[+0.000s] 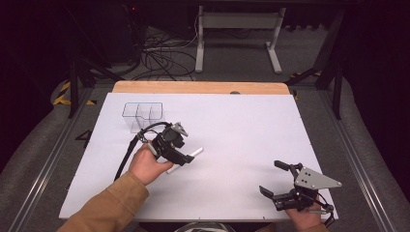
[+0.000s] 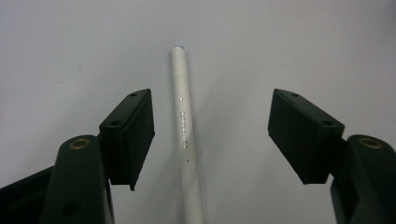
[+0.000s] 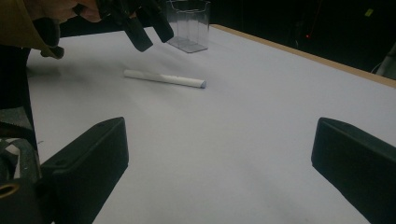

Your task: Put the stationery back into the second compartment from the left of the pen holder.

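Observation:
A white pen [image 1: 196, 152] lies flat on the white table top [image 1: 232, 121], left of the middle. My left gripper [image 1: 183, 158] hangs just over it, pointing down, held by a hand in a tan sleeve. In the left gripper view the pen [image 2: 182, 116] runs lengthwise between the two black pads [image 2: 133, 133], nearer the left one, and neither pad touches it; the left gripper [image 2: 217, 133] is open. My right gripper [image 1: 270, 177] rests near the front right edge, open and holding nothing. From the right gripper [image 3: 219, 158] the pen [image 3: 163, 78] lies ahead, under the left gripper [image 3: 144, 25].
A clear plastic organiser with compartments [image 1: 142, 115] stands at the back left of the table, behind the left hand; it also appears as the clear box [image 3: 189, 23]. A wooden strip [image 1: 198, 87] edges the far side. White table legs and cables lie beyond.

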`<state>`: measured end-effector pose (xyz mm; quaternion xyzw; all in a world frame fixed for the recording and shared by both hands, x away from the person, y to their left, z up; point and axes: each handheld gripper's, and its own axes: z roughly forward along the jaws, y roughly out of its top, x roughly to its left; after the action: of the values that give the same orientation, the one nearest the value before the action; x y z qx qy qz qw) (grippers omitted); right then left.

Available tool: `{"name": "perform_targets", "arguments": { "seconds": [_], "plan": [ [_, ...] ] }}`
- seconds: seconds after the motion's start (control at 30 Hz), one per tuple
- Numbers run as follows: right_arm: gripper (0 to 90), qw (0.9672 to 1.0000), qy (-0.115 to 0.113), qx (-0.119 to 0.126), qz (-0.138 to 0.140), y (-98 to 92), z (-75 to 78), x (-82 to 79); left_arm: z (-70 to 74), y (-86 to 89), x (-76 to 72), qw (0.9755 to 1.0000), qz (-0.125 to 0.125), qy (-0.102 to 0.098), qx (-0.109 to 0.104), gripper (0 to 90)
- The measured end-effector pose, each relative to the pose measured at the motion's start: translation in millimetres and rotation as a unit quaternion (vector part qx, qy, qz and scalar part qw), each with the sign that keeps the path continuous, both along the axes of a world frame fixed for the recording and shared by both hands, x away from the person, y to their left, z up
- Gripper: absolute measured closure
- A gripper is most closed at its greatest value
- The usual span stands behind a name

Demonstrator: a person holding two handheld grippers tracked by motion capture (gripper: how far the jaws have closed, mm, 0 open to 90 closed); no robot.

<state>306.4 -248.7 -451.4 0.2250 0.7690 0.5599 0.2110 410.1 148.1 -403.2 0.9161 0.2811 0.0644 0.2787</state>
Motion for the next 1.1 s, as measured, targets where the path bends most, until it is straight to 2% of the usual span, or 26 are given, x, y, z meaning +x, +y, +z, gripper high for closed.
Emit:
{"name": "perform_targets", "arguments": {
  "seconds": [0.07, 0.2, 0.33, 0.43, 0.53, 0.6, 0.63, 0.73, 0.77, 1.1],
  "plan": [
    [4.3, 1.0000, 0.000, 0.000, 0.001, 0.1, 0.0, 0.0, -4.2, -3.3, 0.4, 0.9997, -0.004, -0.005, 0.022, 34.6],
    [4.3, 1.0000, 0.000, -0.001, 0.002, 0.1, -0.2, 0.3, -7.8, -6.3, 1.6, 0.9994, -0.005, 0.001, 0.034, 38.6],
    [4.3, 1.0000, 0.001, -0.001, 0.002, 0.2, -0.3, 0.2, -13.1, -8.4, 7.0, 0.9988, -0.008, 0.017, 0.046, 48.4],
    [4.3, 1.0000, 0.001, -0.002, 0.002, 0.2, -0.5, 0.3, -15.6, -9.1, 9.2, 0.9985, -0.005, 0.023, 0.050, 51.5],
    [4.3, 1.0000, 0.002, -0.002, 0.003, 0.6, -0.8, 0.6, -20.5, -11.6, 13.8, 0.9976, 0.003, 0.038, 0.059, 54.7],
    [4.3, 1.0000, 0.003, -0.002, 0.003, 0.7, -0.9, 0.7, -21.6, -12.2, 15.0, 0.9972, 0.006, 0.043, 0.061, 55.8],
    [4.3, 1.0000, 0.002, -0.003, 0.004, 0.8, -1.0, 0.8, -23.5, -13.0, 18.1, 0.9961, 0.013, 0.056, 0.068, 56.1],
    [4.4, 1.0000, 0.003, -0.003, 0.004, 0.9, -1.0, 0.8, -25.2, -13.3, 20.3, 0.9952, 0.021, 0.063, 0.072, 56.9],
    [4.3, 1.0000, 0.003, -0.003, 0.004, 0.8, -1.1, 0.8, -26.6, -13.3, 22.5, 0.9942, 0.025, 0.070, 0.077, 57.2],
    [4.3, 1.0000, 0.006, -0.003, 0.006, 1.3, -1.7, 1.3, -32.9, -18.8, 28.7, 0.9920, 0.029, 0.078, 0.095, 59.0]
  ]
}}
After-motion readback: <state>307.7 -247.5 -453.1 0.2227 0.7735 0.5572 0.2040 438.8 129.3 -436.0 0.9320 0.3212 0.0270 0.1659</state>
